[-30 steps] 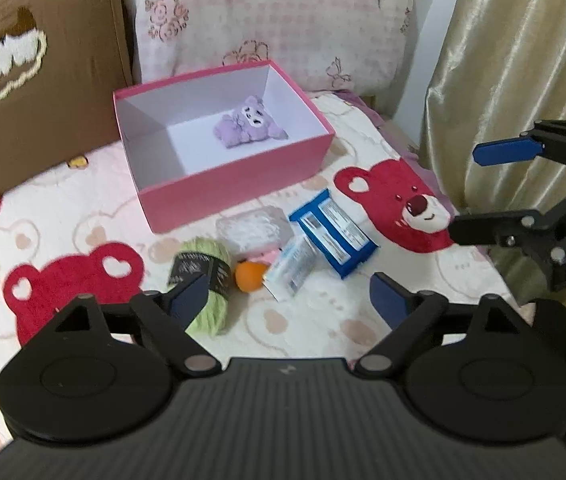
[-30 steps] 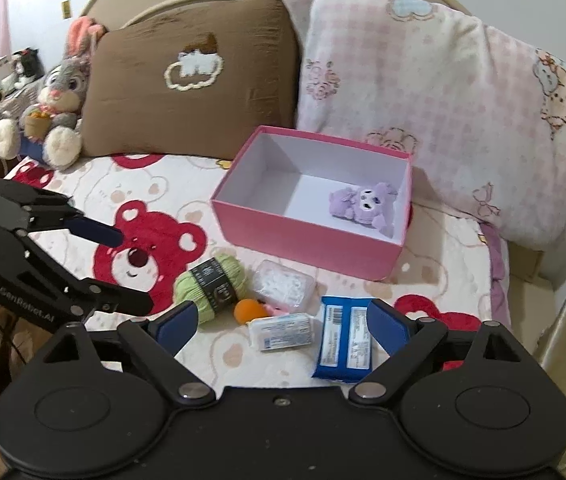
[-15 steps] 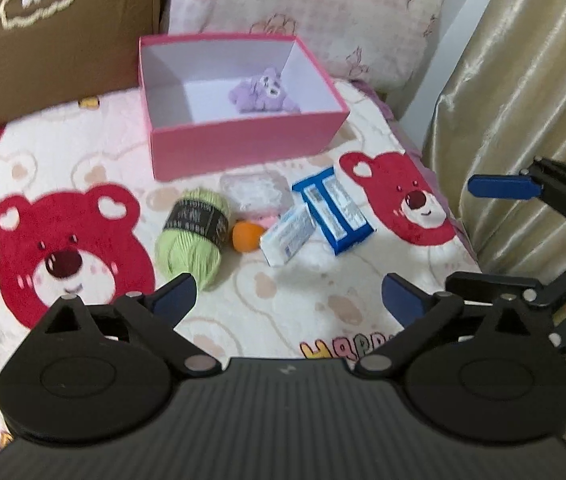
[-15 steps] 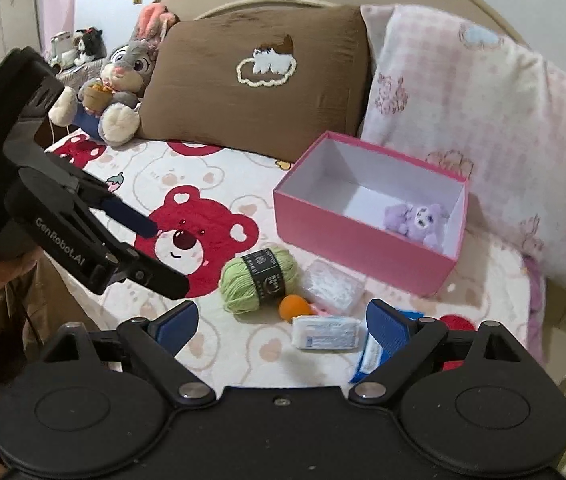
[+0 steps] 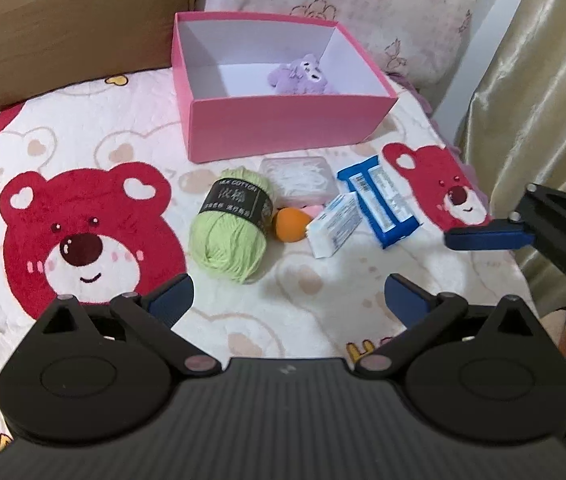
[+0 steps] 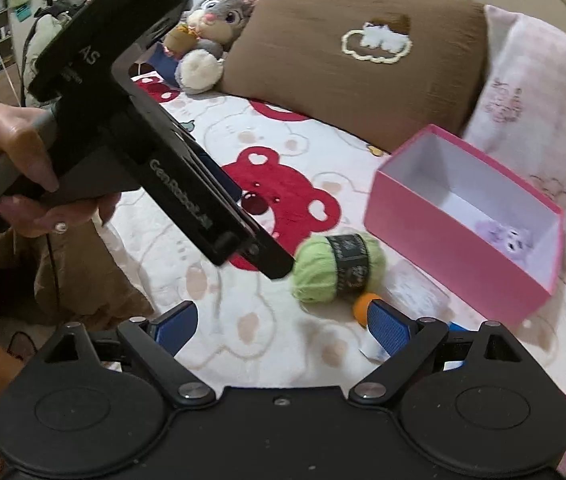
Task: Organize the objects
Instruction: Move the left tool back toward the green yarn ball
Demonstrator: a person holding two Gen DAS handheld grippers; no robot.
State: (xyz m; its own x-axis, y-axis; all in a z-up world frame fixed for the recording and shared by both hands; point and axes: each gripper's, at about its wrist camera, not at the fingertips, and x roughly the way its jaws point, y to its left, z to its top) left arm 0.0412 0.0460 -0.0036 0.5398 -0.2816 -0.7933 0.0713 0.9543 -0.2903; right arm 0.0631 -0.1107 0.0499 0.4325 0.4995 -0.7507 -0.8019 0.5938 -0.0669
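You have an open pink box (image 5: 283, 124) with a white inside standing on the bed, and a small purple plush (image 5: 301, 78) lies in its far right corner. In front of the box sits a loose cluster. The green yarn ball (image 5: 229, 232) with its black label band lies on its side at the left. Just right of it is a small orange ball (image 5: 290, 224), touching the yarn. A clear plastic case (image 5: 298, 178) lies flat just behind the ball, near the box wall. A white packet (image 5: 335, 230) lies slanted beside the ball, and a blue packet (image 5: 379, 206) lies flat to its right.
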